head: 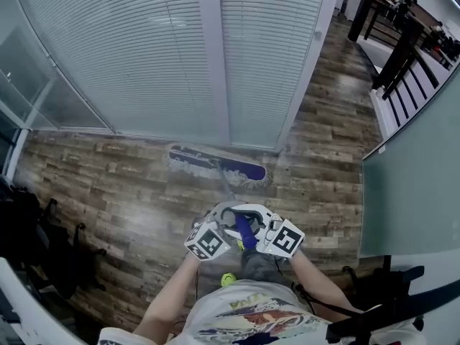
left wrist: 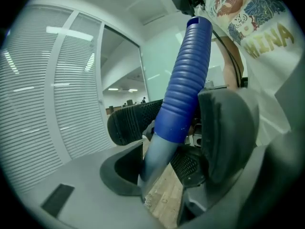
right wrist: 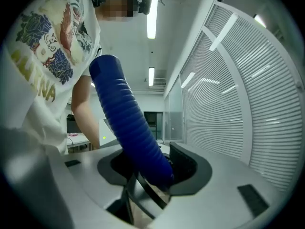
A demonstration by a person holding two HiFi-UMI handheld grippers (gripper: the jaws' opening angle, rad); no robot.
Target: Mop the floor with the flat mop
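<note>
The flat mop's head (head: 216,165), dark blue with a pale fringe, lies on the wooden floor (head: 122,192) just in front of the blinds. Its thin grey pole (head: 226,189) slants back to a blue ribbed handle (head: 246,233) in front of my chest. My left gripper (head: 227,220) and right gripper (head: 257,221) face each other, both shut on that handle. In the left gripper view the blue handle (left wrist: 187,75) and grey pole (left wrist: 155,159) cross between the left gripper's (left wrist: 177,128) jaws. The right gripper (right wrist: 148,171) clamps the handle (right wrist: 129,123) near its lower end.
A glass wall with white blinds (head: 144,49) and a white post (head: 212,56) runs behind the mop. Dark bags (head: 36,243) crowd the left. A frosted partition (head: 410,178) and black stand (head: 381,286) close the right. A small green object (head: 228,279) lies by my feet.
</note>
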